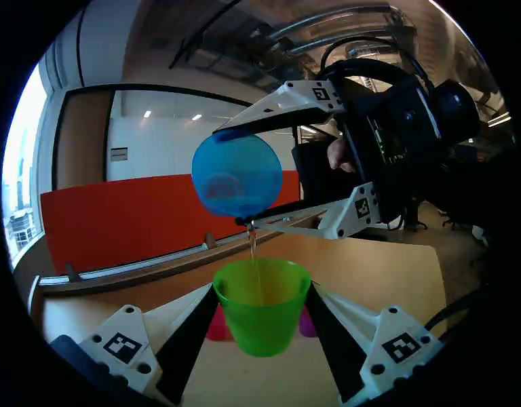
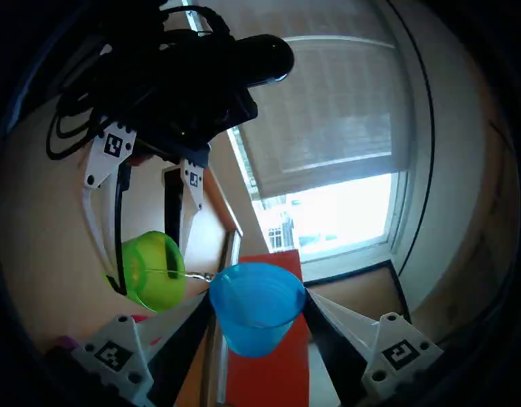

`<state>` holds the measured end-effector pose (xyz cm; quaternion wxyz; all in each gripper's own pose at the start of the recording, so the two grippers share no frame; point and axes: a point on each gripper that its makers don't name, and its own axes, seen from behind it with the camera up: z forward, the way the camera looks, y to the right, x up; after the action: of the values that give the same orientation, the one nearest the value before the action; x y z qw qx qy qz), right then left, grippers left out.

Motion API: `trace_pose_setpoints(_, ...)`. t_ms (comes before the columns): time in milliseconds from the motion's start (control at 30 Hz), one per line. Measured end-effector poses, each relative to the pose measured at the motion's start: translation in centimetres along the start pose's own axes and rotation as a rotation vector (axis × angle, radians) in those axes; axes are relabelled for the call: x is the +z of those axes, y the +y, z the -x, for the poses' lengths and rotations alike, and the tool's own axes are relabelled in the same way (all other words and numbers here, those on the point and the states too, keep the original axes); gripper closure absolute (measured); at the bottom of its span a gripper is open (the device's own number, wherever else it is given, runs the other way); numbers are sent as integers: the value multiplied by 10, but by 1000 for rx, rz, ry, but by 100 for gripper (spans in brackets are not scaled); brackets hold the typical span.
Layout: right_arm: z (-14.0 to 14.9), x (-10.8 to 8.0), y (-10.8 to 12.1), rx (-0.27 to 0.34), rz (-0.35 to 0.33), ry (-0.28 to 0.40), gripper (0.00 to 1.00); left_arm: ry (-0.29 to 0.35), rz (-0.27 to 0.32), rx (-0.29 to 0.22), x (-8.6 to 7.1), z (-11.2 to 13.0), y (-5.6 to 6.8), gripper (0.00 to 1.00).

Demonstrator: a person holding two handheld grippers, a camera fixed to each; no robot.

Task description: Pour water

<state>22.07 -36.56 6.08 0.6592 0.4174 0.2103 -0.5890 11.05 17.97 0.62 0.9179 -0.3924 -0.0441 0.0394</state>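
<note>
Left gripper view, 6 o'clock: left gripper clamped on a green cup, both fingers pressed against its sides, cup upright with its mouth open toward 12 o'clock. Just above that cup: a blue cup tipped far over, pinched top and bottom between the two fingers of the right gripper, with white fingers stretched in from 2 o'clock. From the low lip of the blue cup, a thin stream of water falling straight into the green cup. At 2 o'clock, a hand behind those fingers, on the dark body of the right gripper among black cables. Behind the green cup, a wooden table. Peeking out at either side of the cup's base, something pink at 7 o'clock and something purple at 5 o'clock, too hidden to name. At 9 o'clock, a red panel beyond the table's far edge. Right gripper view, 6 o'clock: blue cup squeezed on both sides by the right gripper's own fingers. At 8 o'clock from it, the green cup, caught between the left gripper's white fingers descending from 11 o'clock, with the stream of water crossing from the blue rim into the green mouth. At 3 o'clock, a bright window under a lowered blind.
</note>
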Motion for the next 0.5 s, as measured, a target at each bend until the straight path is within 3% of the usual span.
trace_pose_setpoints(500,1,0,-1,-25,-3,-4,7,-1,-3,-2,1,1,-1,13)
